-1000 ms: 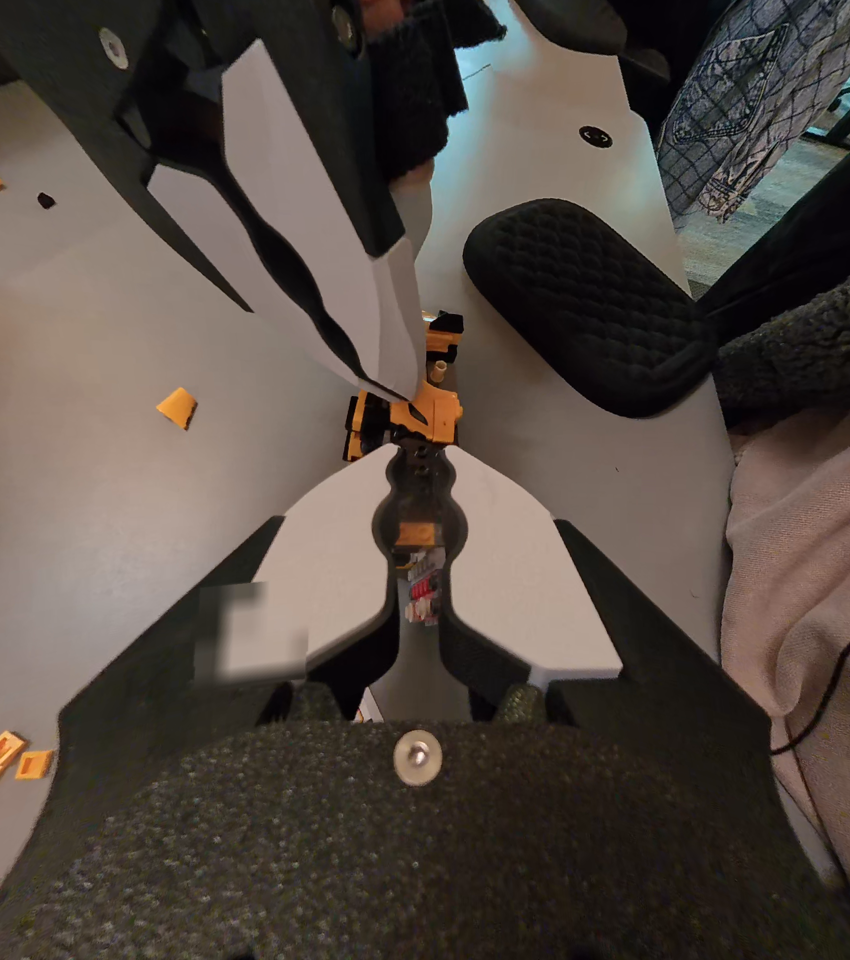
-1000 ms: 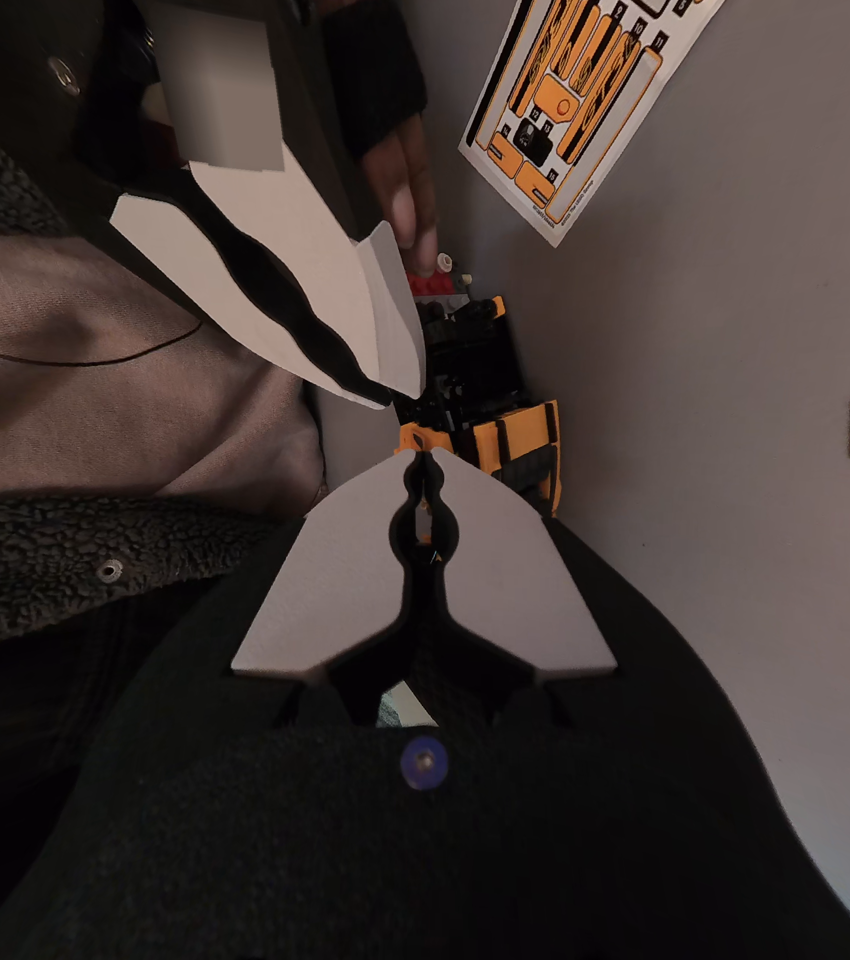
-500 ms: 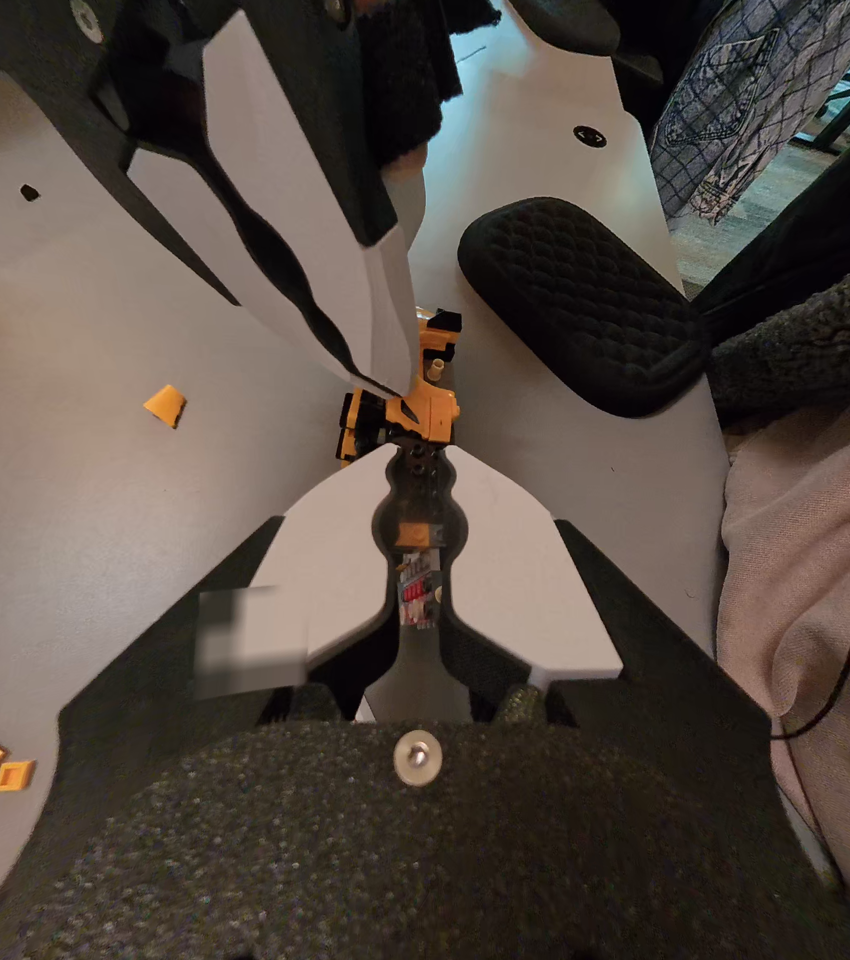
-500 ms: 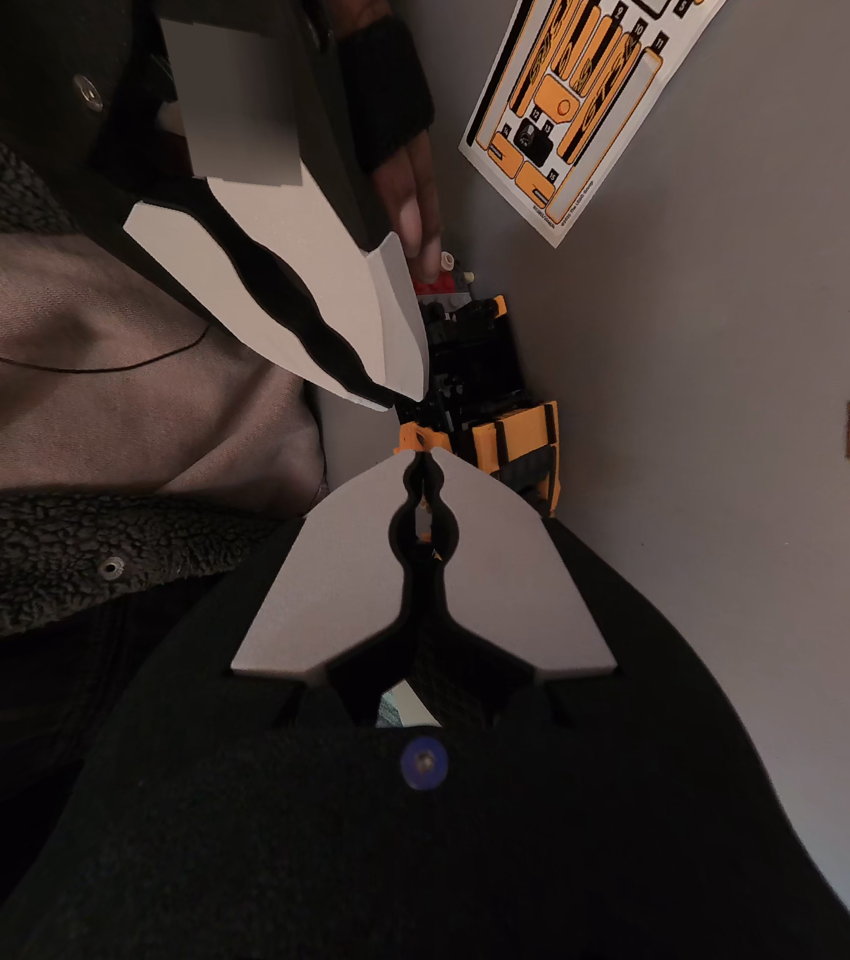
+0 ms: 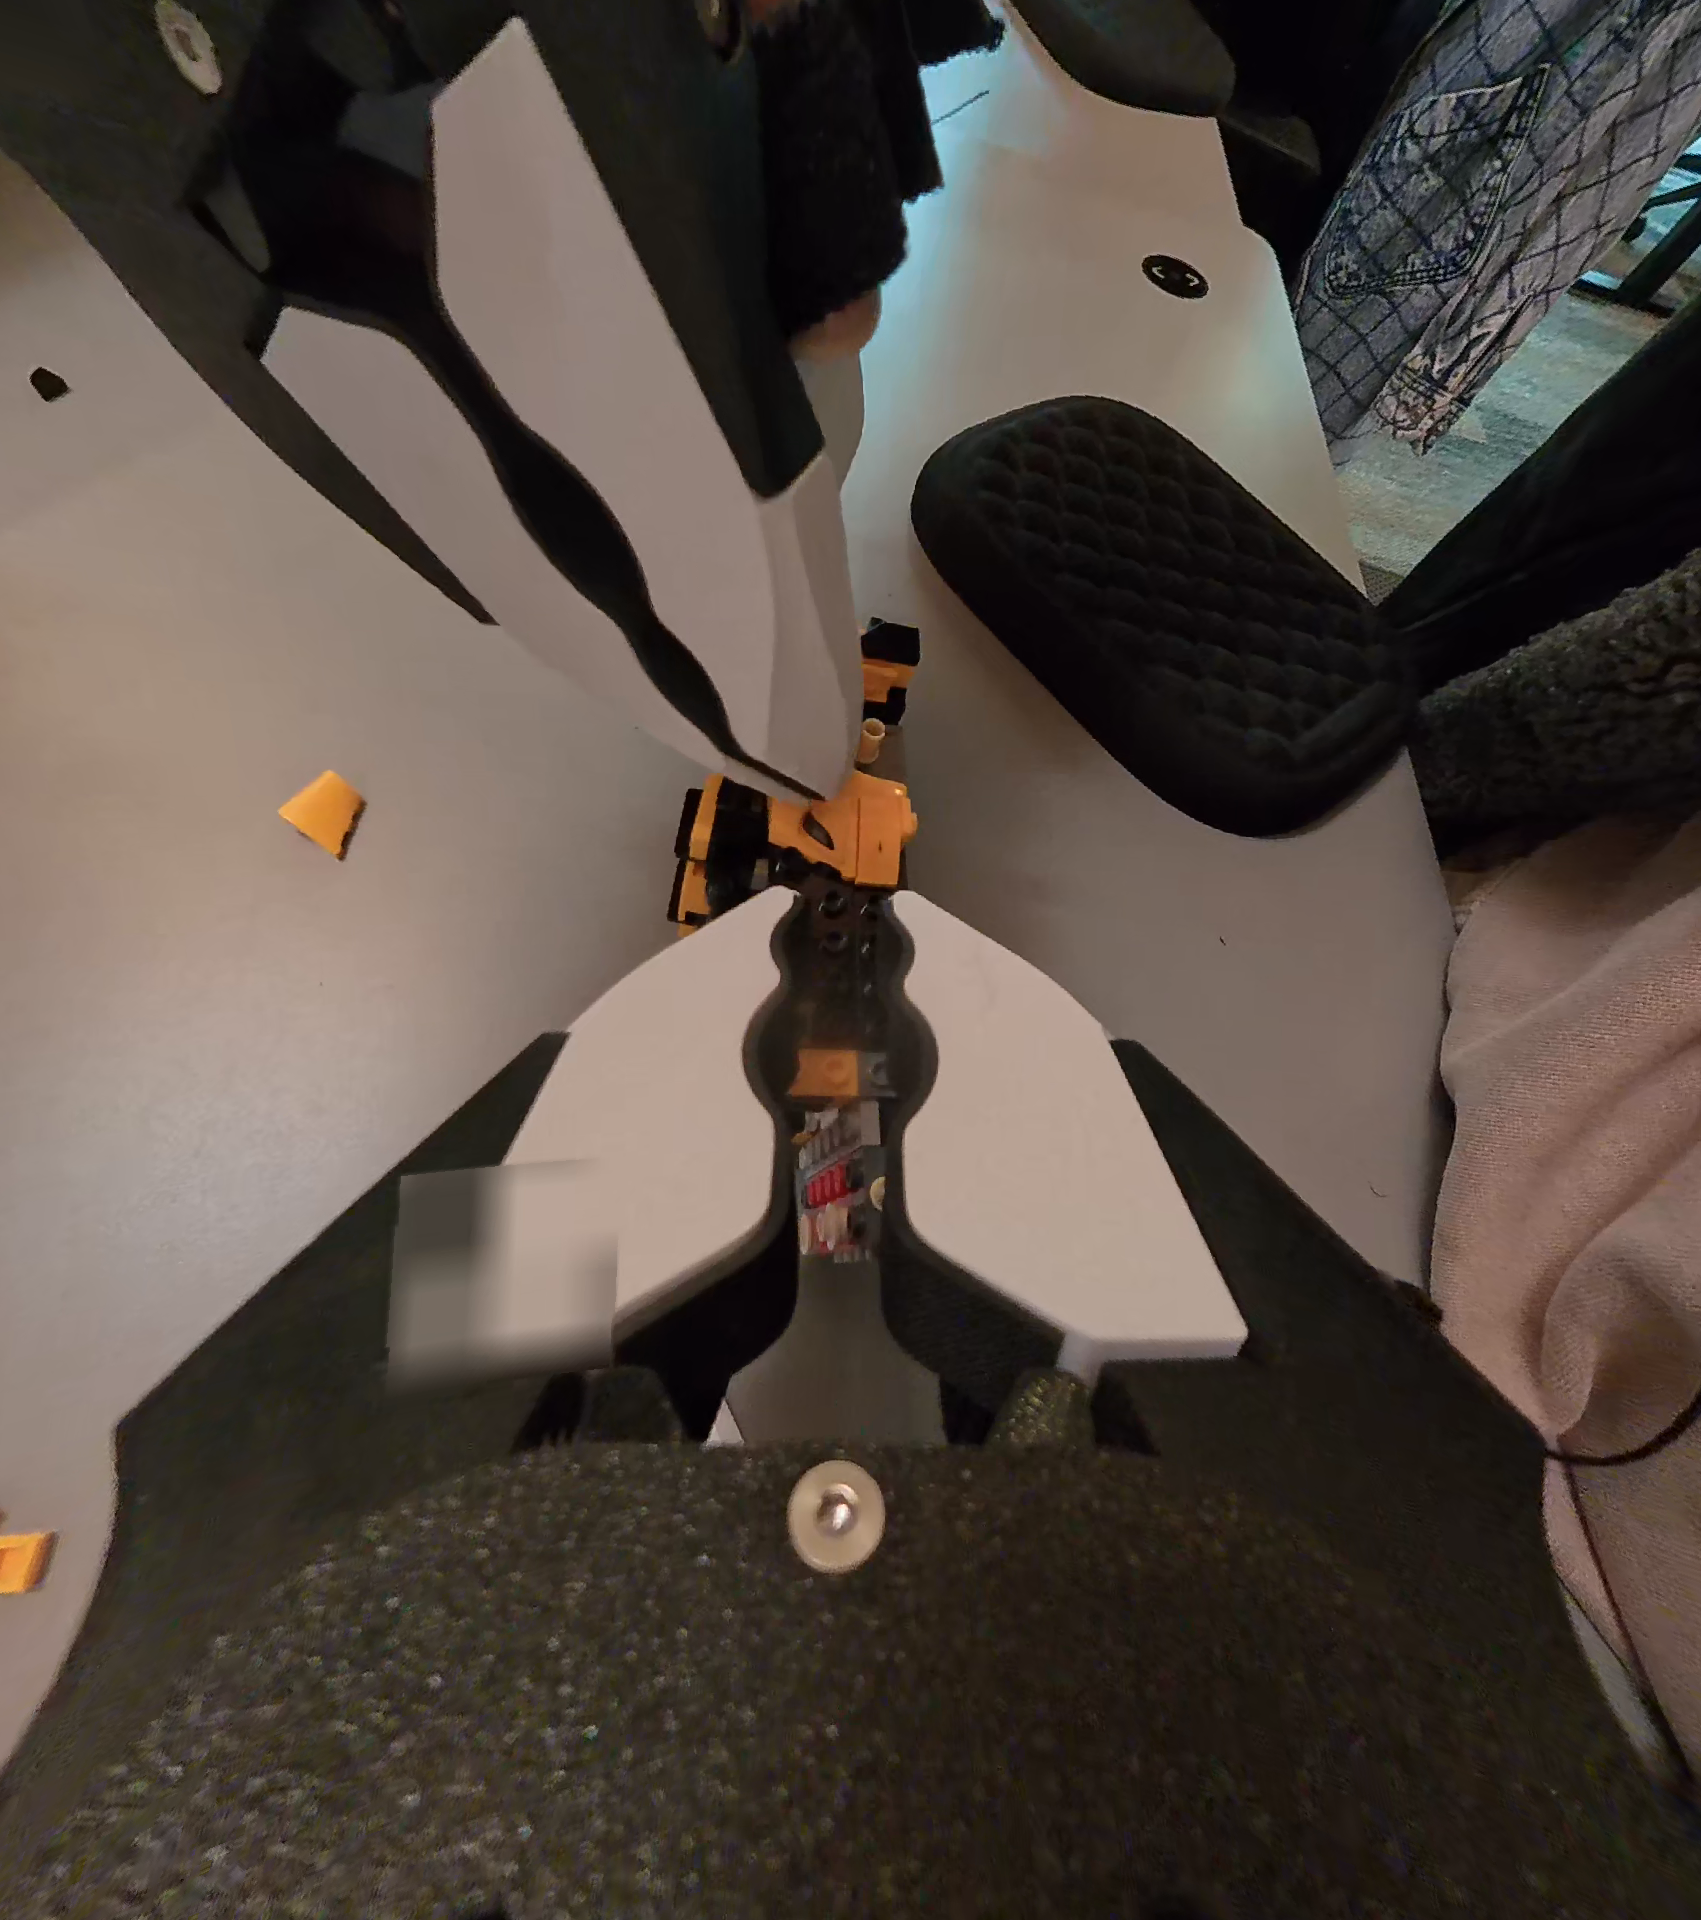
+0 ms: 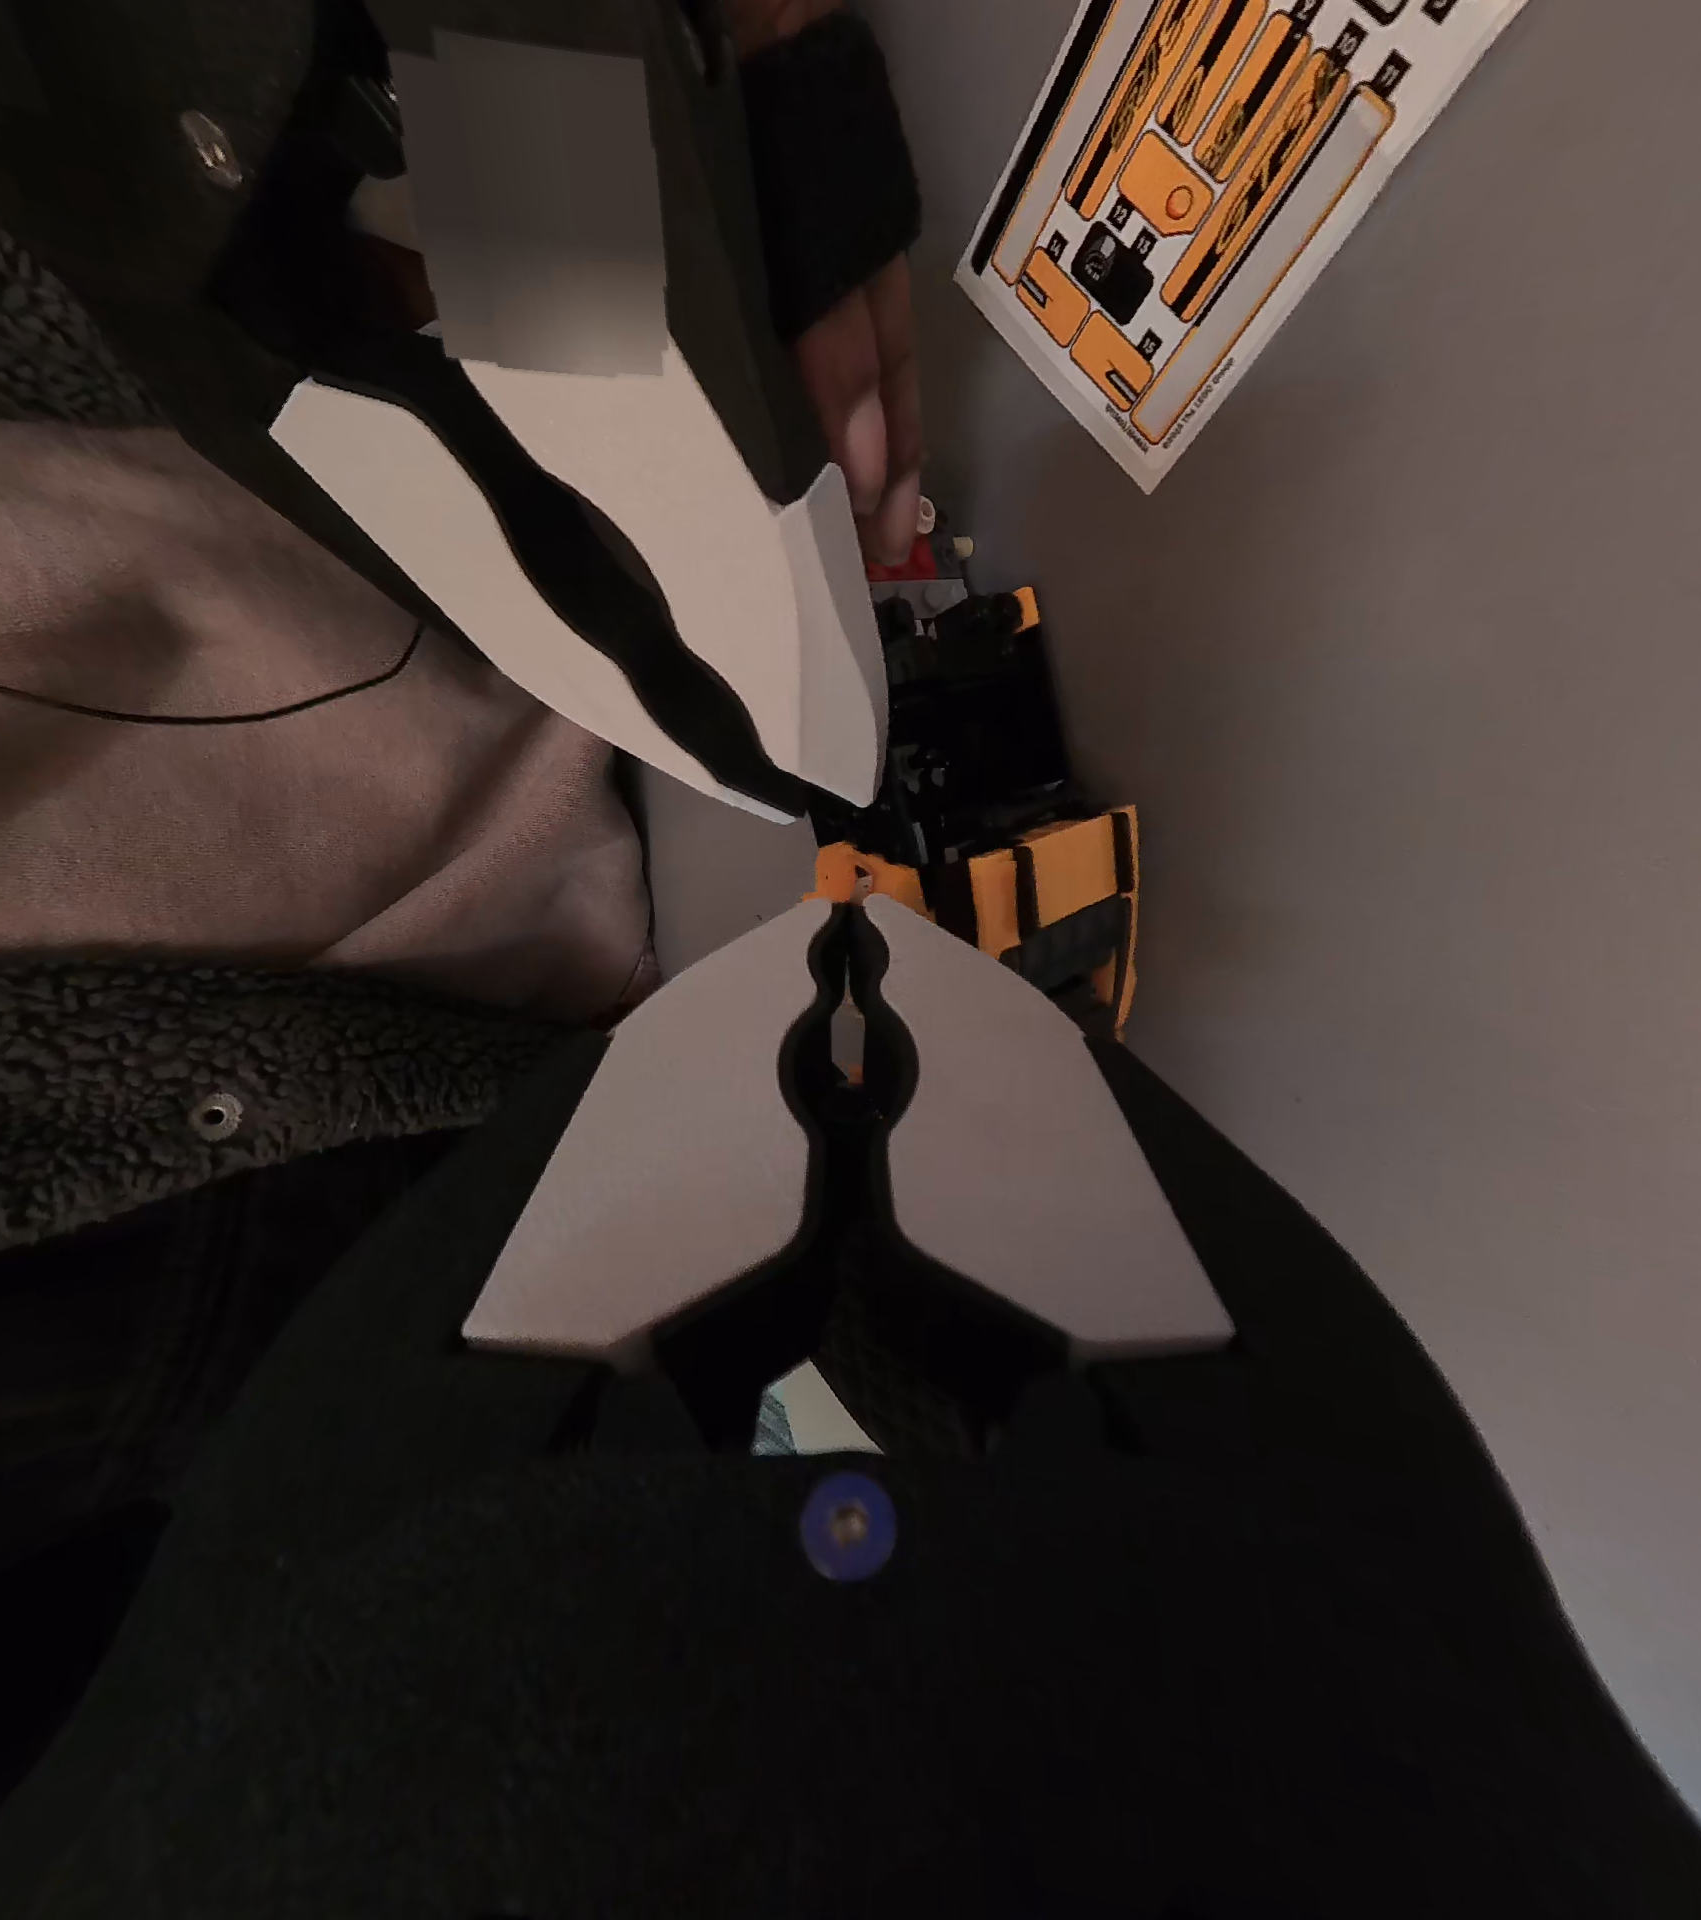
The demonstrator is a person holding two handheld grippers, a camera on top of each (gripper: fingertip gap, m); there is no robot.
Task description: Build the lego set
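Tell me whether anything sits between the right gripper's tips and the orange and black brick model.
Nothing visible does. The right gripper has its closed tips against the orange corner of the brick model; the left gripper clamps the model's black middle.

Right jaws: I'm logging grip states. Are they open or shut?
Shut. In the right wrist view the right gripper's fingertips meet with no gap, their tips against an orange piece of the brick model.

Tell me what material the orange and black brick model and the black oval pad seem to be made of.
The orange and black brick model looks like hard moulded plastic: smooth faces, crisp edges, round studs. The black oval pad seems to be soft fabric over padding, with a matte quilted scale pattern; its filling cannot be seen.
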